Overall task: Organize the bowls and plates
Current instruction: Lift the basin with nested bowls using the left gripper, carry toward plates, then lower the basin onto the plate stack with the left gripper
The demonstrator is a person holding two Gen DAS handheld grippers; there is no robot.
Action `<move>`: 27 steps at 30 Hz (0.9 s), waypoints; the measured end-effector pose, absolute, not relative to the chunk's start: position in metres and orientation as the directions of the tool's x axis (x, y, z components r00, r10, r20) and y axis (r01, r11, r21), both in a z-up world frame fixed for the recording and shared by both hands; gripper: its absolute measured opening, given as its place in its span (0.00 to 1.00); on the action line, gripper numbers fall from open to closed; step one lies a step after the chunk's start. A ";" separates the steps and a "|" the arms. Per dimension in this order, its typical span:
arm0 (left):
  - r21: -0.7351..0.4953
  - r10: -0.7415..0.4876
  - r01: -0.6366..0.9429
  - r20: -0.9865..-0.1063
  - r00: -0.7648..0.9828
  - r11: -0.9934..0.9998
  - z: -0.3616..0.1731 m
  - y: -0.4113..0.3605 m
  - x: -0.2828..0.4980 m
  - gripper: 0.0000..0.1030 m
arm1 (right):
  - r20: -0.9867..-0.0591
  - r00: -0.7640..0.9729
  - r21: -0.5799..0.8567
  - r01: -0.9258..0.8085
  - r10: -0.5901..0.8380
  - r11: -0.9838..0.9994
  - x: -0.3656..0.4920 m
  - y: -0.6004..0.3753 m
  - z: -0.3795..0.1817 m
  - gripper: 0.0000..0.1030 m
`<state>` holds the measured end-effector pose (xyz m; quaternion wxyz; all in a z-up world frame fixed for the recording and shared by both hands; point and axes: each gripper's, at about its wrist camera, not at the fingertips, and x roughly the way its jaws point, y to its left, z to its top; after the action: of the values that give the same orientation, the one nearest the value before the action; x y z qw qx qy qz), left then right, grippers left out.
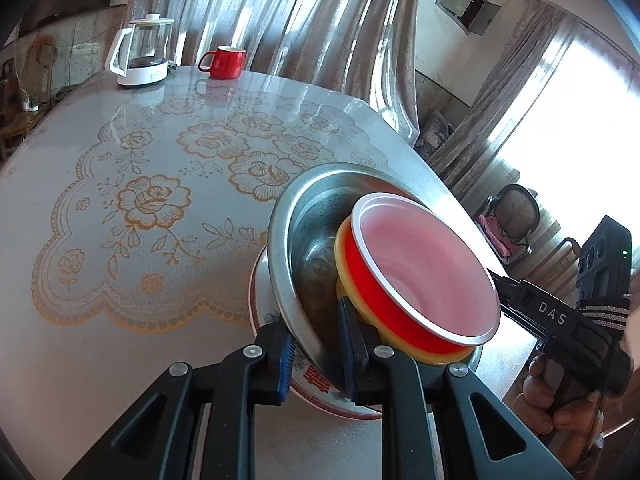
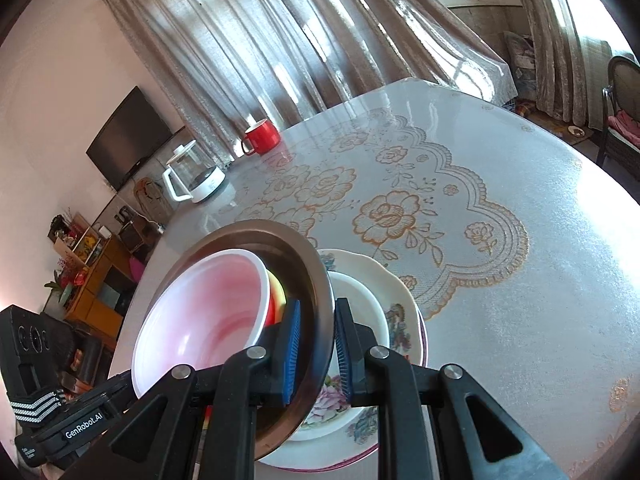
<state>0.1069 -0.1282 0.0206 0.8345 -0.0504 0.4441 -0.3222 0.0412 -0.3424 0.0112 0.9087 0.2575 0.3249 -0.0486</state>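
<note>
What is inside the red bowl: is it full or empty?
Empty. The red bowl shows only its bare pink inside in both views. It sits nested in the steel bowl, whose rim both grippers clamp.

Both grippers are matte black plastic linkages with silver round rivets. The left gripper [image 1: 316, 354] and right gripper [image 2: 318, 354] carry ribbed blue pads [image 1: 287, 364]. White lettering and black-white striped straps mark their bodies.

A silver steel bowl [image 1: 304, 240] holds a yellow bowl [image 1: 344, 276] and a red bowl [image 1: 400, 304] with a pale pink inside, above floral-printed white plates [image 2: 396, 320], on a white tablecloth [image 1: 120, 208] patterned with golden roses, near a red mug [image 1: 224, 62].
</note>
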 end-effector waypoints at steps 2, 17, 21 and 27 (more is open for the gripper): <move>-0.378 -0.584 0.492 -0.717 0.381 0.785 0.015 -0.132 0.109 0.18 | -0.627 0.776 0.435 0.273 0.071 0.858 0.041 -0.347 0.007 0.17; -0.392 -0.579 0.493 -0.753 0.314 0.777 -0.004 -0.144 0.108 0.19 | -0.669 0.742 0.425 0.333 0.043 0.842 0.044 -0.362 -0.014 0.17; -0.393 -0.577 0.491 -0.755 0.311 0.778 -0.007 -0.144 0.109 0.22 | -0.672 0.739 0.427 0.335 0.047 0.840 0.045 -0.360 -0.016 0.21; -0.394 -0.579 0.490 -0.753 0.314 0.777 -0.008 -0.144 0.110 0.23 | -0.674 0.738 0.419 0.331 0.045 0.845 0.045 -0.358 -0.017 0.24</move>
<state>0.1102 -0.1436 -0.0083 0.8091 -0.0458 0.4838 -0.3304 0.0454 -0.3576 -0.0167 0.8933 0.2662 0.3532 -0.0802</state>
